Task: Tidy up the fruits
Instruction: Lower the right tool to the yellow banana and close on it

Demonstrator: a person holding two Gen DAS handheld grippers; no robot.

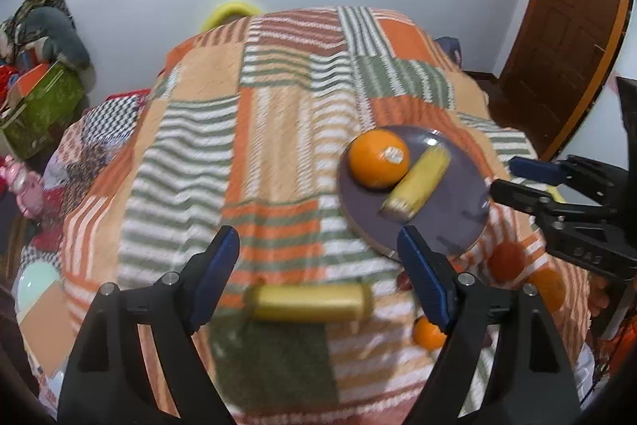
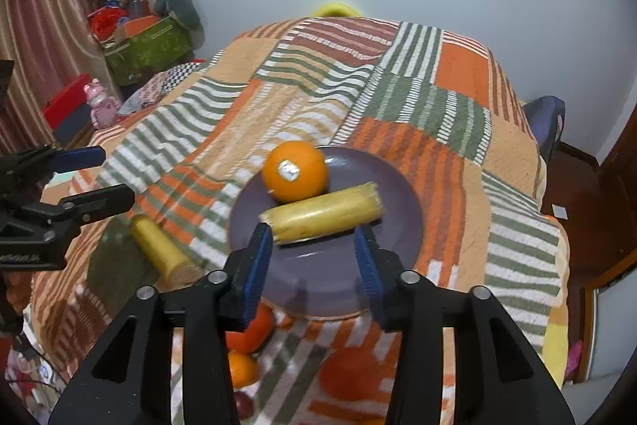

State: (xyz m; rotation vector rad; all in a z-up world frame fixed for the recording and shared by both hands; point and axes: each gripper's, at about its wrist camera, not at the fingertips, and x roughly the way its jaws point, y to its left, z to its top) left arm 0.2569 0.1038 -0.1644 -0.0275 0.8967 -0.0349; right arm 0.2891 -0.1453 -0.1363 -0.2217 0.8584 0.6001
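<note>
Striped patchwork quilt [image 1: 278, 130] covers the bed below a pale wall in the left wrist view. On it, a purple plate [image 1: 446, 226] holds a stickered orange [image 1: 378, 158] at its far-left rim and a yellow banana piece [image 1: 416, 184] touching that orange. Left of the plate, a second banana piece [image 1: 308, 301] lies on the quilt between the blue pads of the left claw [image 1: 318, 265], which stands wide open and grips nothing. Small oranges [image 1: 428, 333] lie on the quilt below the plate.

From the right wrist view, the plate [image 2: 390, 178] again carries the orange [image 2: 294, 172] and banana piece [image 2: 322, 214]. The right claw [image 2: 314, 249] hangs over the plate's near half, part open, its pads apart from the banana. The loose banana piece [image 2: 159, 249] lies left of the plate; more oranges [image 2: 249, 331] sit below its near rim
</note>
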